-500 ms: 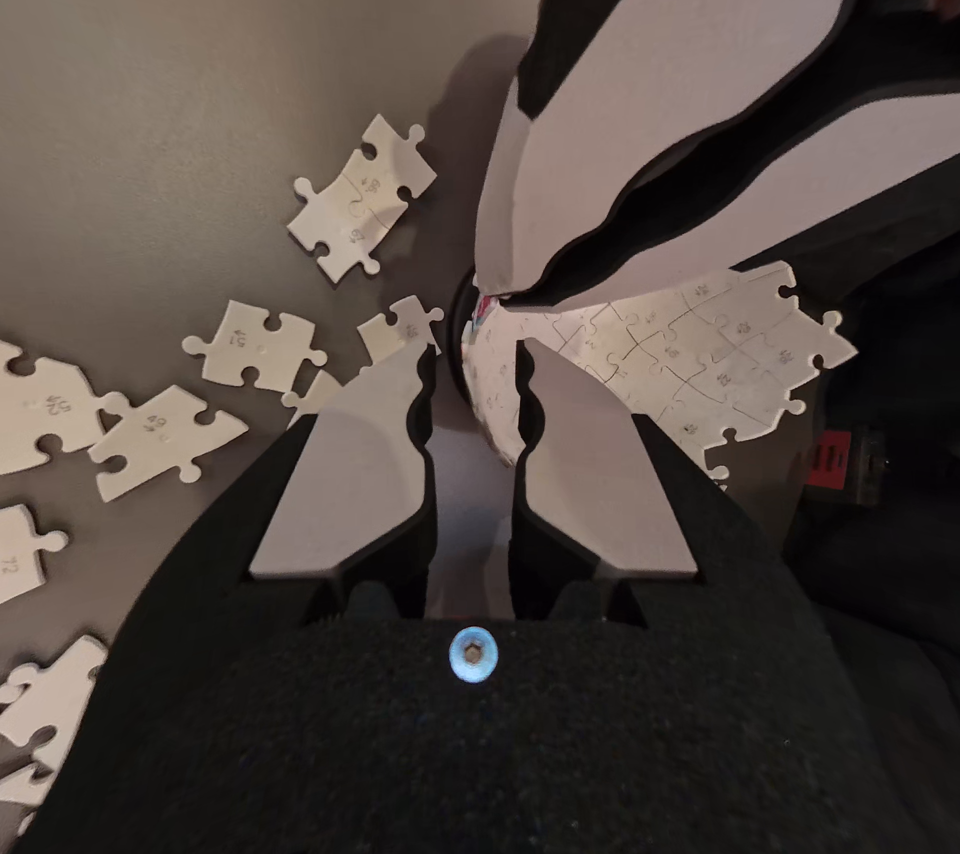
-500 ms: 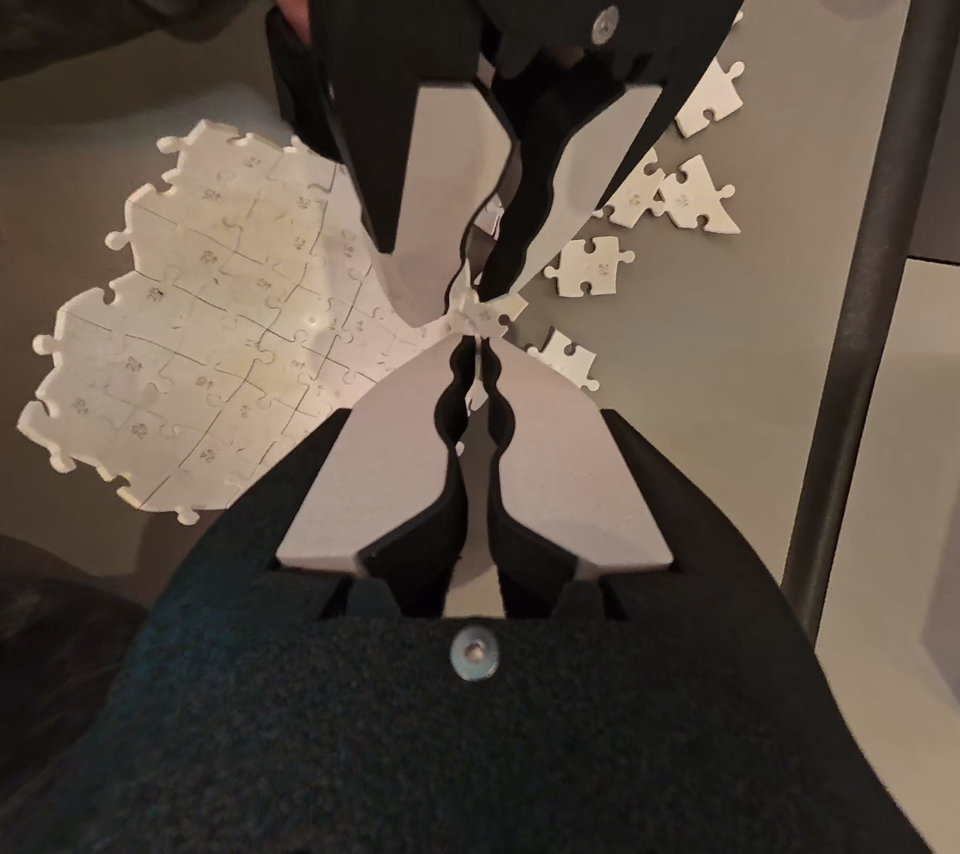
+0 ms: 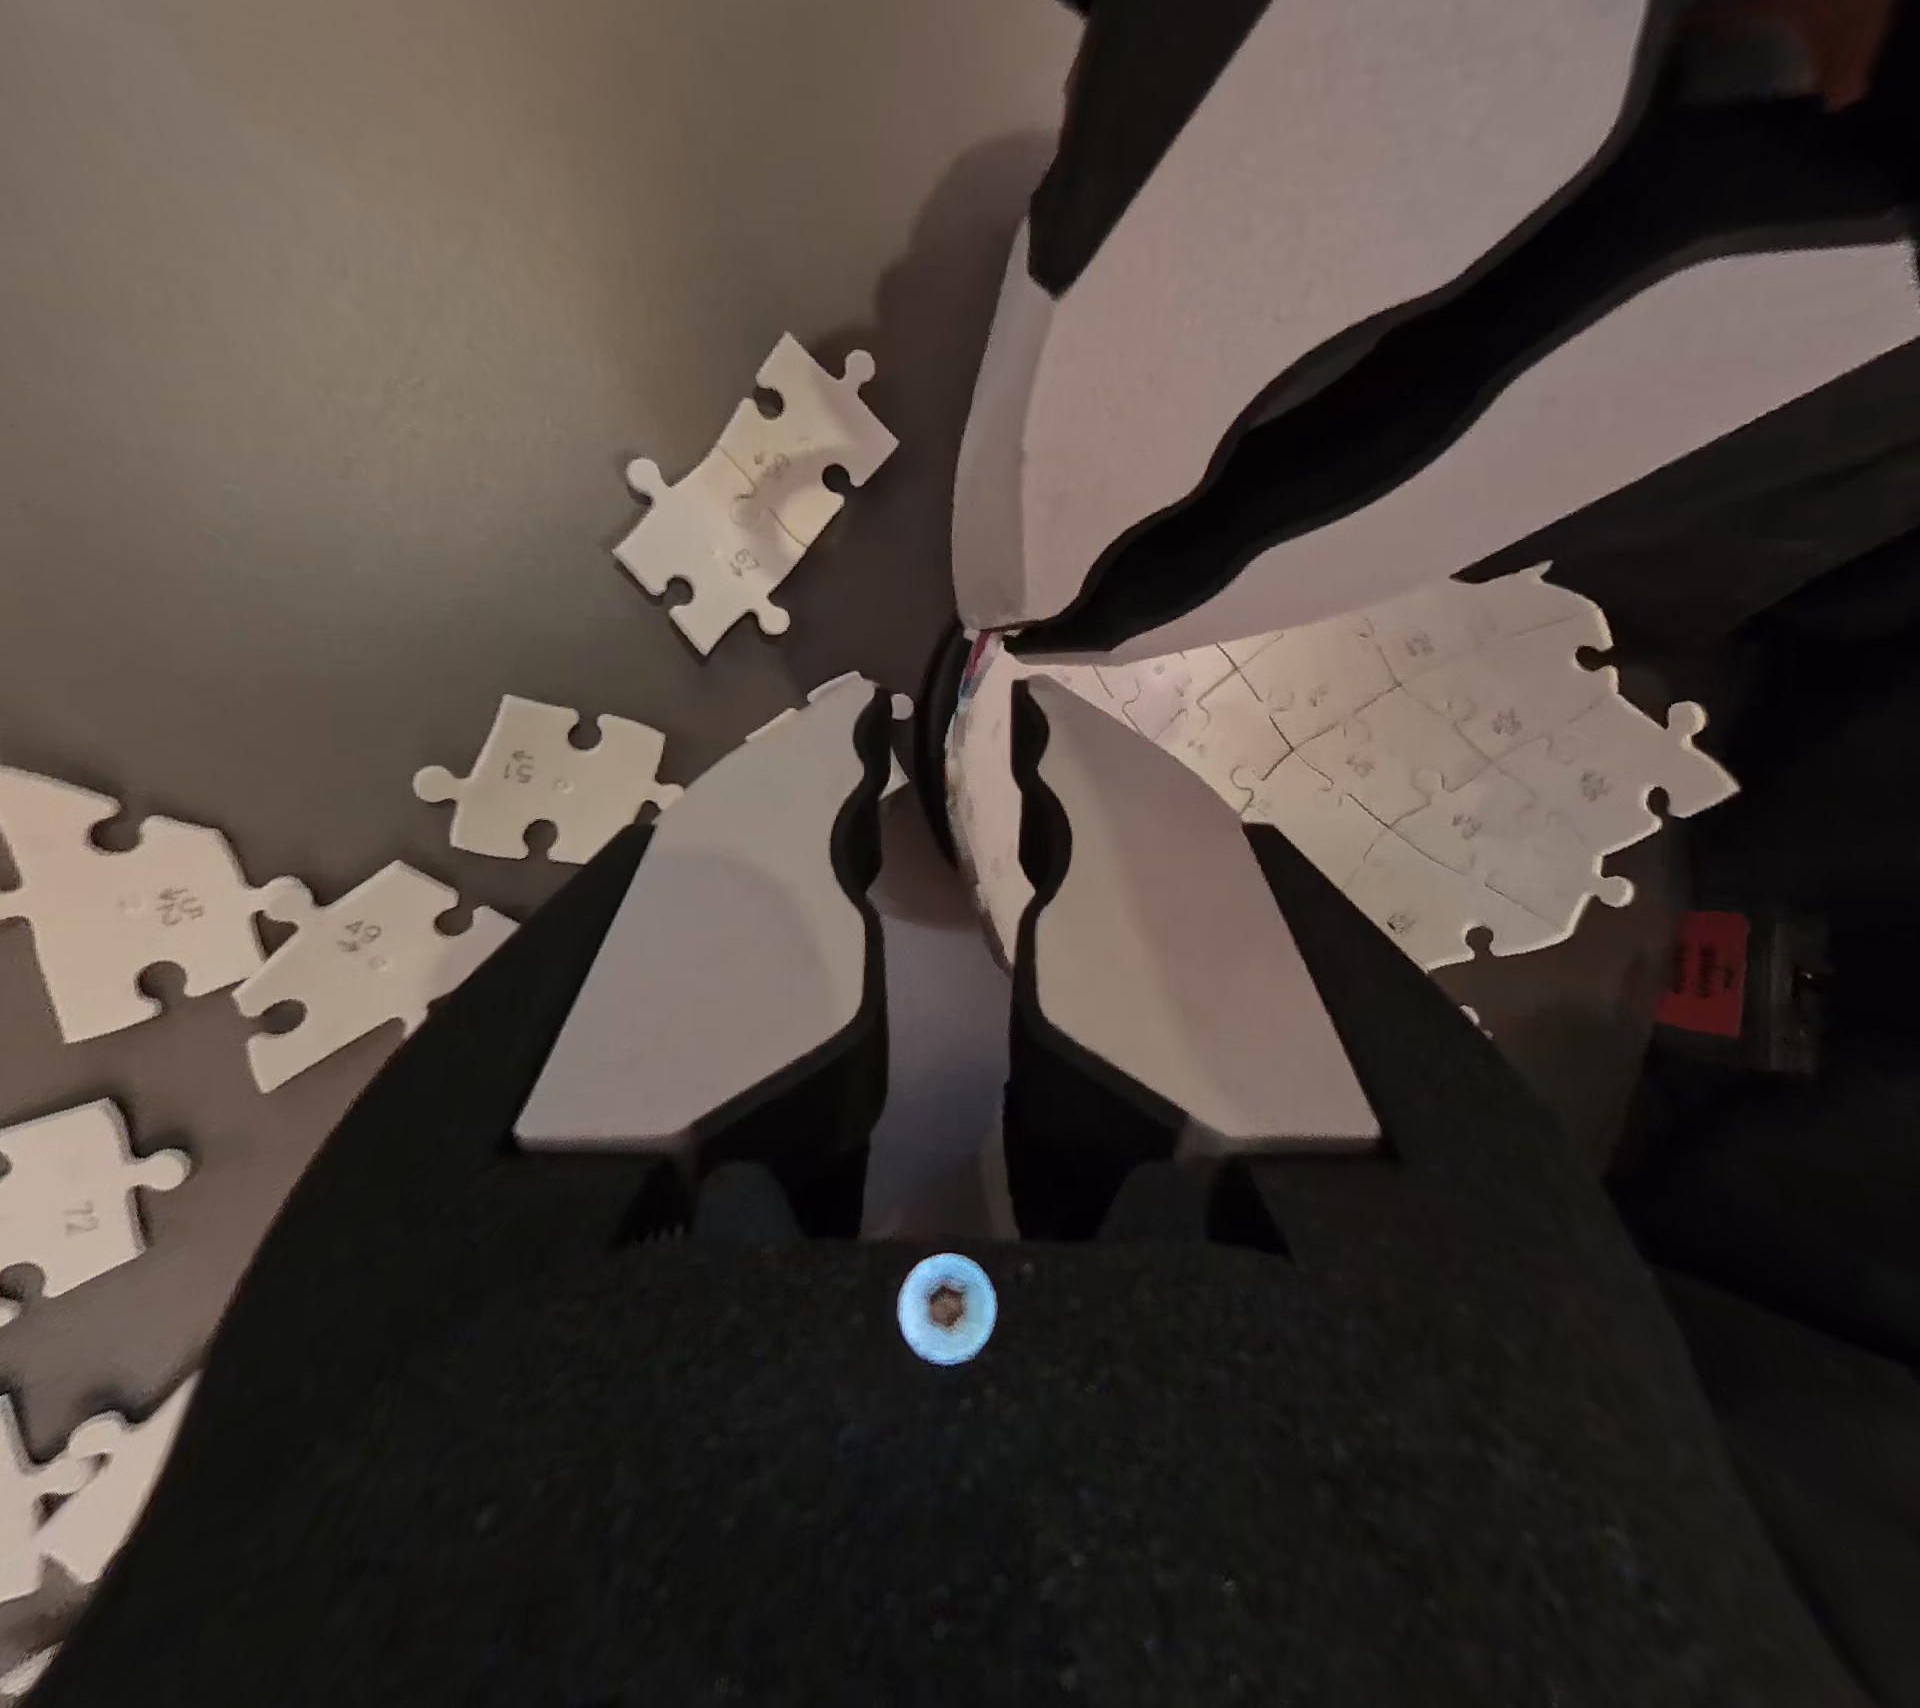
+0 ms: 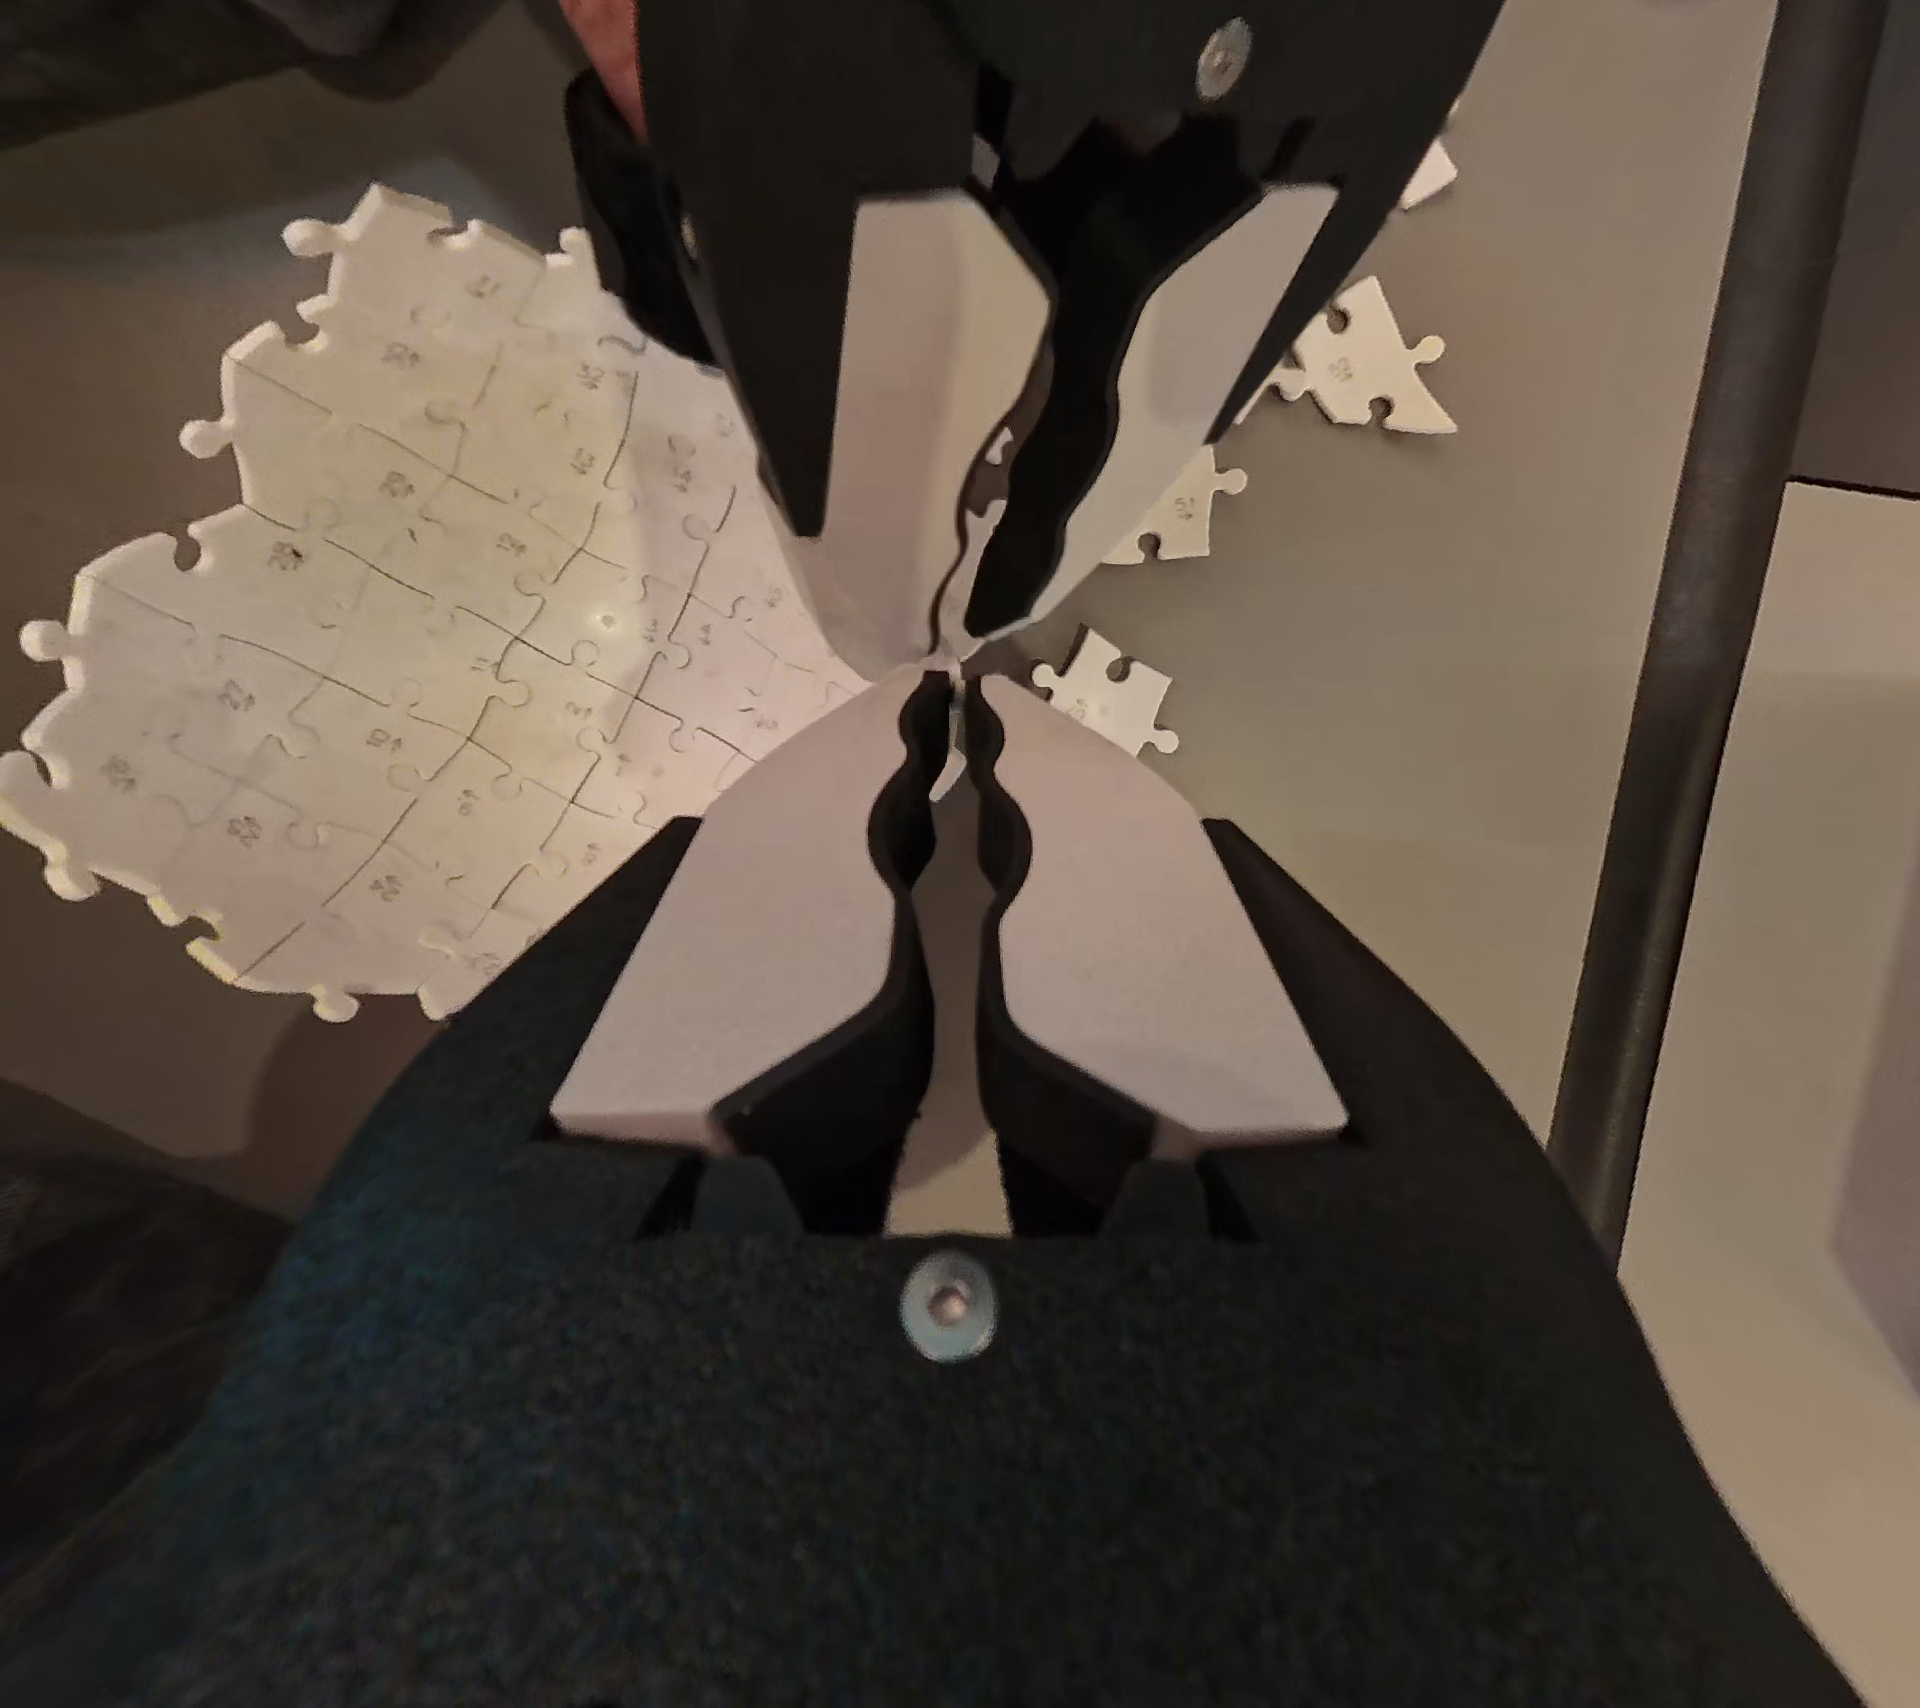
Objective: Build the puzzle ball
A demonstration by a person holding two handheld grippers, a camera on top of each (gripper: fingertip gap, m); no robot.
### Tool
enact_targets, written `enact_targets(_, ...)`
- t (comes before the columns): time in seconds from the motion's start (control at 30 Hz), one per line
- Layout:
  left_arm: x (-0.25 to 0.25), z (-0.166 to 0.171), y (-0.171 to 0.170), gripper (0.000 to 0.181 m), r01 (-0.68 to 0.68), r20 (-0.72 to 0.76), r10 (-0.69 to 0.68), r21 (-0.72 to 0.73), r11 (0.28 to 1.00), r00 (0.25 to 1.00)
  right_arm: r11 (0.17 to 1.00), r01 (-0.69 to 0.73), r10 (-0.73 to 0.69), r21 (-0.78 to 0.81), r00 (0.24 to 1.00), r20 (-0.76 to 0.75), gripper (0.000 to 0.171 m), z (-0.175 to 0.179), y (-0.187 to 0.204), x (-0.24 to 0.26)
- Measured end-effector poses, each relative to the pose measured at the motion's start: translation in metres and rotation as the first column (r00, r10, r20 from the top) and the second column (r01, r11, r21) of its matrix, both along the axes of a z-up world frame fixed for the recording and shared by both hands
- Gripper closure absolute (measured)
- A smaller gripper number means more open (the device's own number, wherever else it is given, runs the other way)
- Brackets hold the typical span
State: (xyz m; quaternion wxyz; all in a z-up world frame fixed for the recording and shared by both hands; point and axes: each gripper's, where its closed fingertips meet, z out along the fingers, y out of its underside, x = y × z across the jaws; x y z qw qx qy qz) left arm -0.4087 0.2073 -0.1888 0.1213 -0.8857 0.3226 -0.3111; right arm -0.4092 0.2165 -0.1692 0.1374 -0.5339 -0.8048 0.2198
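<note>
shell [image 4: 395, 640]: curved sheet of joined white pieces, backs with printed marks facing up, knobby edge all round. In the right wrist view it fans out leftward from the gripper tips; that's its long way, over the grey table [image 4: 1403, 723].
left gripper [image 3: 951, 702]: jaws a narrow gap apart around the shell's edge; can't tell if they actually pinch it.
right gripper [image 4: 951, 692]: tips nearly together, clamped on the shell rim, tip to tip with the left one.
loose pieces [image 3: 530, 775]: scattered flat on the table beside the shell, blank side up. One joined pair [image 3: 758, 505] sits apart.
</note>
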Motion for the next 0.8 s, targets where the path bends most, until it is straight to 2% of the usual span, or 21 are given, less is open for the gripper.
enact_targets(0.17, 0.003, 0.002, 0.002, 0.177, 0.017, 0.006, -0.017, 0.031, 0.999, 1.0, 1.0, 0.003, -0.003, 0.013, 1.0, -0.005, 0.168, -0.001, 0.003, 0.0)
enact_targets(0.27, 0.004, 0.002, 0.001, 0.178, 0.027, -0.001, -0.027, 0.043, 0.999, 1.0, 1.0, 0.005, -0.005, 0.001, 1.0, -0.006, 0.166, -0.001, 0.002, 0.002)
enact_targets(0.33, 0.003, 0.001, 0.0, 0.178, 0.032, -0.005, -0.032, 0.044, 0.999, 0.999, 1.0, 0.018, -0.018, 0.001, 1.0, -0.015, 0.148, 0.002, 0.006, 0.005)
enact_targets(0.37, 0.003, 0.001, 0.0, 0.178, 0.033, -0.006, -0.033, 0.043, 0.999, 0.999, 1.0, 0.03, -0.03, -0.01, 0.999, -0.021, 0.146, 0.004, 0.009, 0.008)
enact_targets(0.53, 0.003, 0.001, -0.001, 0.179, 0.042, -0.022, -0.041, 0.053, 0.998, 0.999, 0.983, 0.092, -0.089, -0.159, 0.996, 0.025, 0.154, 0.007, 0.011, 0.02)
enact_targets(0.67, 0.003, 0.001, -0.002, 0.179, 0.043, -0.026, -0.042, 0.054, 0.998, 0.999, 0.979, 0.074, -0.058, -0.191, 0.995, 0.087, 0.157, -0.004, 0.003, 0.017)
enact_targets(0.8, 0.003, 0.002, -0.002, 0.179, 0.039, -0.015, -0.038, 0.047, 0.998, 0.999, 0.981, 0.052, -0.037, -0.189, 0.996, 0.083, 0.161, -0.009, 0.0, 0.01)
